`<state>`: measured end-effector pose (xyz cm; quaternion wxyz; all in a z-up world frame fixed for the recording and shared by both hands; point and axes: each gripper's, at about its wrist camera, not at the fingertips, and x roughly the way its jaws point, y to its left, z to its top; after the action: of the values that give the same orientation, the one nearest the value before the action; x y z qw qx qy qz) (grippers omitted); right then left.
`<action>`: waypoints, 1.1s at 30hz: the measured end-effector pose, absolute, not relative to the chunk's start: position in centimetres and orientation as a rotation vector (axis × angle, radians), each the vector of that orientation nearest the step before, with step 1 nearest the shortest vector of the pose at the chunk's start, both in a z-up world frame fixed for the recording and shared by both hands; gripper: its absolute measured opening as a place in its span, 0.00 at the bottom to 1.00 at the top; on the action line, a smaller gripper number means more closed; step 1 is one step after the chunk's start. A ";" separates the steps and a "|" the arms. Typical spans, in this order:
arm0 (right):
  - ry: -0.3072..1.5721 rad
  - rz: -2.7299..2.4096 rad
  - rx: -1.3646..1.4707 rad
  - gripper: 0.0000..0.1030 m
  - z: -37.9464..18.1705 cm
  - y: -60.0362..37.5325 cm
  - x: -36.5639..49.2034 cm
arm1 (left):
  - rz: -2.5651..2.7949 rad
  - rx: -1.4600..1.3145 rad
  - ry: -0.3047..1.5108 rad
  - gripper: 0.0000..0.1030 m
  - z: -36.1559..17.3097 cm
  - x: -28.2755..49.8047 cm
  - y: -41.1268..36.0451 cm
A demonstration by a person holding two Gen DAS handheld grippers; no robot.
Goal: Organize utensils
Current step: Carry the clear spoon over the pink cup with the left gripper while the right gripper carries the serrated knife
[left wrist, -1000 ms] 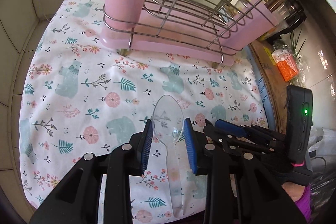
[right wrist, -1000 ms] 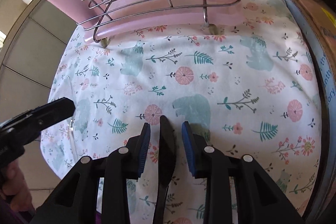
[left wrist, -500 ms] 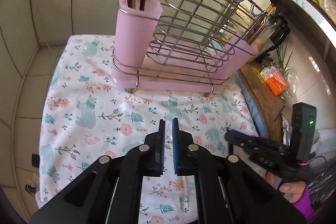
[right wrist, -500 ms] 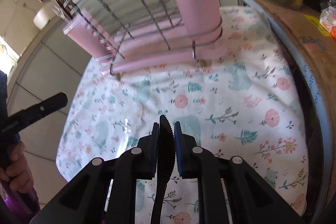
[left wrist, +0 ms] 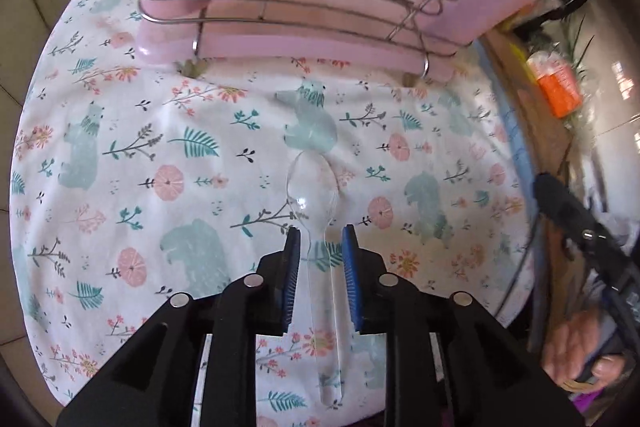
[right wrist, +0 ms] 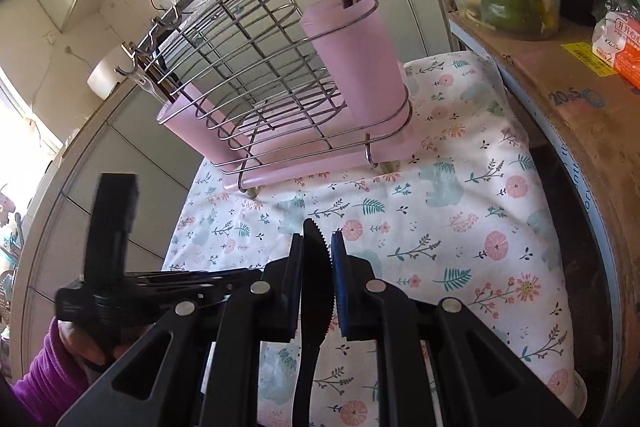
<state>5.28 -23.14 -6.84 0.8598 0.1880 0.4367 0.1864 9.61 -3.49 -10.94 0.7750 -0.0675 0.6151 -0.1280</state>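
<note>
The black knife (right wrist: 316, 267) is clamped in the right gripper (right wrist: 316, 247); the left gripper's (left wrist: 320, 239) jaws are opening astride the untouched clear spoon (left wrist: 314, 195), which could be missed.

Surface covered by a white cloth printed with teal bears, pink flowers and green leaves (left wrist: 132, 155), clear plastic spoon (left wrist: 316, 203) lying flat on it, pink-and-wire dish rack (left wrist: 304, 23) standing at its far edge.
</note>
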 end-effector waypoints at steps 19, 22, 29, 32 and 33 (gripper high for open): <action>0.814 0.383 0.495 0.13 -6.5 -26.4 4.6 | -0.278 -0.164 1.144 0.10 -8.7 7.3 -3.0; 0.781 0.366 0.490 0.13 -5.6 -26.6 4.4 | -0.310 -0.223 1.051 0.10 -6.8 6.0 -1.7; 0.680 0.350 0.466 0.13 -2.0 -26.9 4.1 | -0.336 -0.332 0.835 0.10 -1.1 5.0 1.1; 0.643 0.346 0.451 0.13 -0.5 -26.9 4.4 | -0.323 -0.355 0.756 0.10 0.9 4.8 2.6; 0.628 0.344 0.448 0.13 0.1 -26.8 4.5 | -0.317 -0.364 0.735 0.10 1.4 4.9 2.9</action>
<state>4.51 -26.79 0.06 0.9122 0.2174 0.3045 0.1671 4.93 2.93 1.44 0.9049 -0.1761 0.3558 -0.1534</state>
